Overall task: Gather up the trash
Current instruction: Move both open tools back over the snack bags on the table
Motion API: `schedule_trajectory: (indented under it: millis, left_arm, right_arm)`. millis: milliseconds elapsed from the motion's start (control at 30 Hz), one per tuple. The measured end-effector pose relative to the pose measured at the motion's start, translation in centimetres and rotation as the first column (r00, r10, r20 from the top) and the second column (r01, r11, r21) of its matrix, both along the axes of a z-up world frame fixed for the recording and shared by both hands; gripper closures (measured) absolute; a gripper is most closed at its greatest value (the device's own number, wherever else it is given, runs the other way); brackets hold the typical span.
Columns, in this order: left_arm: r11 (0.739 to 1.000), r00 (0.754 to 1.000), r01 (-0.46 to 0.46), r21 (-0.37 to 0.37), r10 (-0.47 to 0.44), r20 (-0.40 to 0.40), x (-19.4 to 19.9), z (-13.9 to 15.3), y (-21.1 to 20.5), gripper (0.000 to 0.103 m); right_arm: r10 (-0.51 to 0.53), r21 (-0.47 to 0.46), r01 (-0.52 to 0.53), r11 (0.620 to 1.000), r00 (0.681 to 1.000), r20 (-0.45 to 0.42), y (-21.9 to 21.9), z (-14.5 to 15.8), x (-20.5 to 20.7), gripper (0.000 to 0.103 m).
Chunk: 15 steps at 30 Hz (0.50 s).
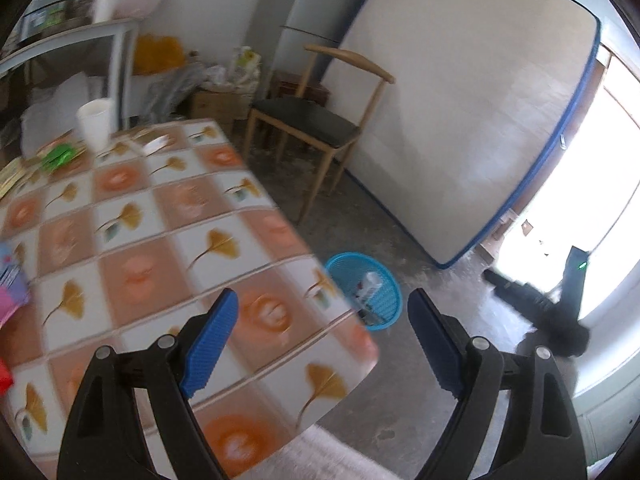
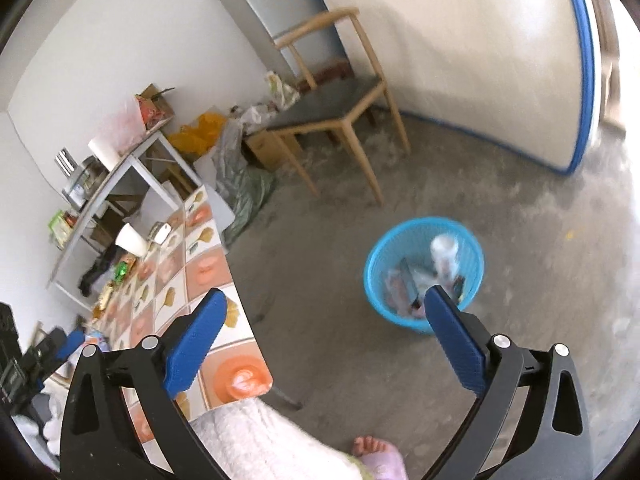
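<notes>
Blue plastic mesh marks the waste basket [image 2: 424,272], which stands on the grey concrete floor [image 2: 540,280] just off the desk [image 1: 168,240] corner, with wrappers and a pale bottle-like item inside, blurred by motion. The right gripper [image 2: 320,344] hangs above the floor, tilted down toward the basket; its jaws stand wide apart with nothing between them, and its right blue pad overlaps the basket's near rim in the right wrist view. The left gripper [image 1: 324,344] is held over the near edge of the desk, angled forward and down, its jaws likewise spread wide and empty; between them the basket [image 1: 366,292] shows beyond the desk edge. On the far end of the desk a white cup [image 1: 95,122] stands upright near a green wrapper [image 1: 60,156]. A wooden chair [image 1: 312,120] stands on the floor beyond the basket, beside a mattress [image 1: 460,120] leaning upright
</notes>
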State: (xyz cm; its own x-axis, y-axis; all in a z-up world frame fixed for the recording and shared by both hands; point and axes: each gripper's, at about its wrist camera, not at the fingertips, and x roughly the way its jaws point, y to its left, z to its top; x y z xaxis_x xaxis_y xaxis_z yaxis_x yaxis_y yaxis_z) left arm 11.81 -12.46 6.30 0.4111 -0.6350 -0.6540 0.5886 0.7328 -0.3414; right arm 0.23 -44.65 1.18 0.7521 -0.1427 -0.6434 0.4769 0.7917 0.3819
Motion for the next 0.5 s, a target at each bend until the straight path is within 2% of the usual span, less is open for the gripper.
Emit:
schedule_trajectory:
  millis: [133,267,400,500]
  left_arm:
    - [0.998,0.998,-0.068,0.004,0.068,0.003,-0.9,-1.2,3.6,0.019]
    - [0.986,0.987,-0.163,-0.025,0.163,0.001,-1.5,-2.4,7.5,0.018]
    - [0.965,0.966,-0.259,-0.026,0.260,0.015,-1.9,-3.4,12.1,0.018]
    - [0.943,0.943,-0.330,-0.045,0.331,0.040,-2.4,-3.5,15.3,0.018]
  right_arm:
    - [0.055,-0.015,-0.055,0.998,0.997,0.048,1.6,1.6,0.7,0.008]
    - [0.170,0.011,-0.172,0.985,0.981,0.090,4.0,2.6,2.2,0.008]
    - [0.313,0.094,-0.326,0.941,0.941,0.128,7.6,2.8,5.0,0.008]
    - [0.425,0.131,-0.437,0.890,0.898,0.111,11.5,2.2,8.0,0.008]
